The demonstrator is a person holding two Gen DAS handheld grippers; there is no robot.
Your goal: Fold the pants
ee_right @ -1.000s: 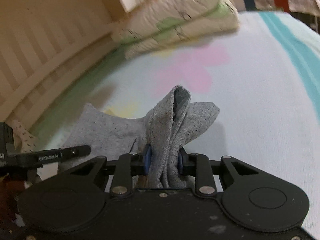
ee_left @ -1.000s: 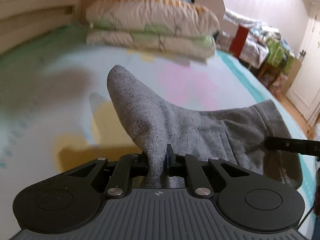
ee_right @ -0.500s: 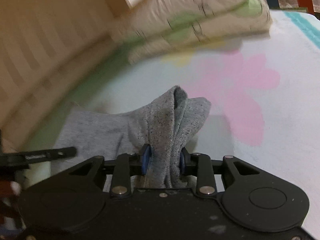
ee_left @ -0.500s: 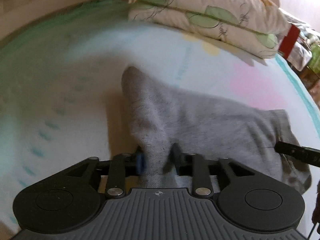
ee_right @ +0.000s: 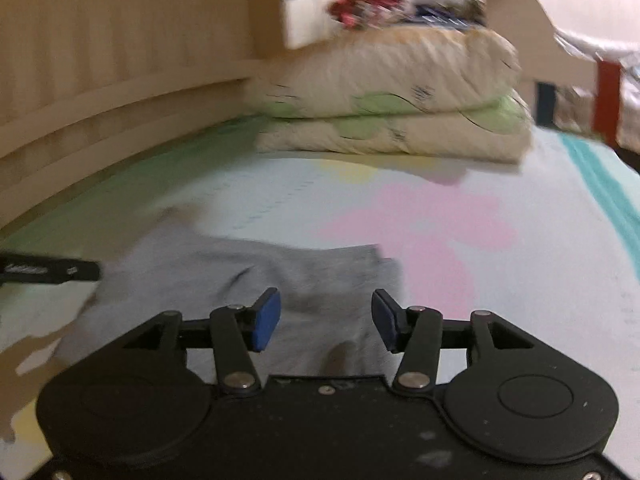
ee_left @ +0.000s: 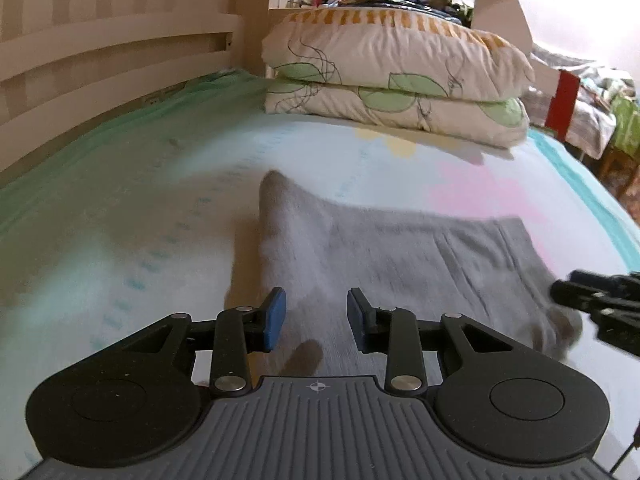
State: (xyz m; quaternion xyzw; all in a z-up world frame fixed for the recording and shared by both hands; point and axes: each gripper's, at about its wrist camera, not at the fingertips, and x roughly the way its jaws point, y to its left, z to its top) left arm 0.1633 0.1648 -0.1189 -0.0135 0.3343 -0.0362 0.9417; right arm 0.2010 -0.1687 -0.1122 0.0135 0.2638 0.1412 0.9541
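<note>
The gray pants (ee_left: 400, 256) lie flat on the bed (ee_left: 120, 208). The left gripper (ee_left: 316, 316) is apart, holding nothing. The right gripper (ee_right: 326, 318), at 3 o'clock, is apart too, its jaws closing, pads off the cloth.

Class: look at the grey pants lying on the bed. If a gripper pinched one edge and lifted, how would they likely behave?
The grey pants would probably sag and drape, since the knit lies limp with soft creases. One corner peaks up loosely, so folds likely won't hold crisp. They seem light and unlikely to slide far on the bedsheet.
</note>
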